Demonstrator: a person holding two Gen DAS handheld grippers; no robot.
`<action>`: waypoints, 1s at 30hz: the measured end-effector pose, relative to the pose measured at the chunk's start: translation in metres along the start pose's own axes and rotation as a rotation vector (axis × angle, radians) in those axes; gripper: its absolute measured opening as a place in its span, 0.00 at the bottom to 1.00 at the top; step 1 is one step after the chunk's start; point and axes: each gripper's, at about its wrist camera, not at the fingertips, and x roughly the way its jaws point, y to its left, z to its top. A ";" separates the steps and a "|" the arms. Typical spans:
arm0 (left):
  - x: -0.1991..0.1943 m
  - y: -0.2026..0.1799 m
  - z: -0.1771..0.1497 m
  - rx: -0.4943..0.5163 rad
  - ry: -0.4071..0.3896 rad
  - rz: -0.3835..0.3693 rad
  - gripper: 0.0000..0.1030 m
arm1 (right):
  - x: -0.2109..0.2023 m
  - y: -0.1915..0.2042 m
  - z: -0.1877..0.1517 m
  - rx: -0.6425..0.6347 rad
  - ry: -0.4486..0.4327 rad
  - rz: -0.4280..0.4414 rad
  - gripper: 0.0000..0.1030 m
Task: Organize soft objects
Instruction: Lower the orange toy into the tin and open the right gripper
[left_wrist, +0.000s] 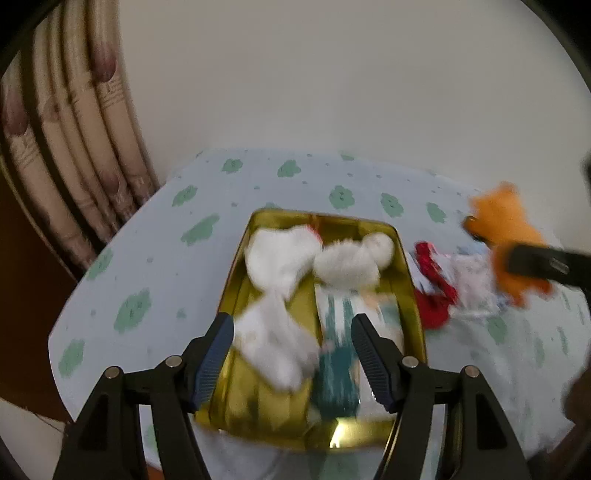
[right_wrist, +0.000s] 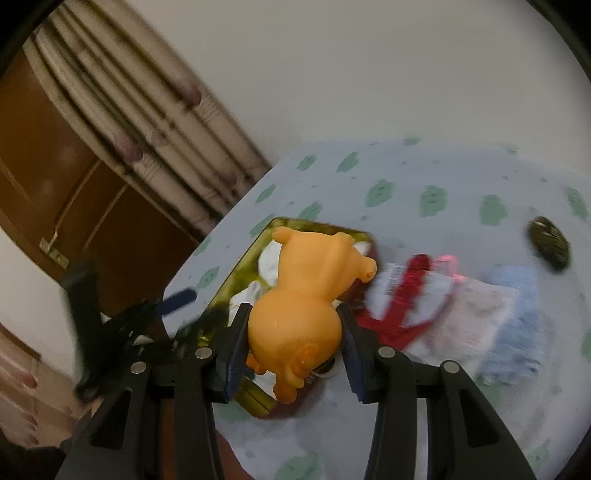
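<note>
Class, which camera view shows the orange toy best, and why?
The right wrist view: the orange toy fills the centre, clamped between the right gripper pads. The left wrist view shows it only small and blurred at the right edge.

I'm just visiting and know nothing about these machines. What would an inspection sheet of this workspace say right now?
Surface: table under a pale blue cloth with green blotches.
Job's things: gold tray holding white soft items and a teal-striped cloth; orange squishy animal toy held above the tray's edge; red cloth, white cloth and light blue cloth piled beside the tray.
Clutter: small dark object on the cloth, too blurred to name.
Grippers: left claw open above the tray, nothing between its pads; right claw closed on the orange toy.
Cables: nothing seen.
Surroundings: plain wall, patterned curtain, brown wooden door.
</note>
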 end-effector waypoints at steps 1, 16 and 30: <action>-0.006 0.002 -0.007 -0.011 -0.006 -0.006 0.66 | 0.006 0.007 0.000 -0.019 0.009 0.004 0.41; -0.054 0.028 -0.081 -0.109 0.022 0.038 0.66 | 0.116 0.036 0.005 -0.065 0.165 -0.047 0.42; -0.061 0.018 -0.093 -0.050 -0.046 0.053 0.66 | 0.141 0.046 0.002 -0.078 0.176 -0.139 0.45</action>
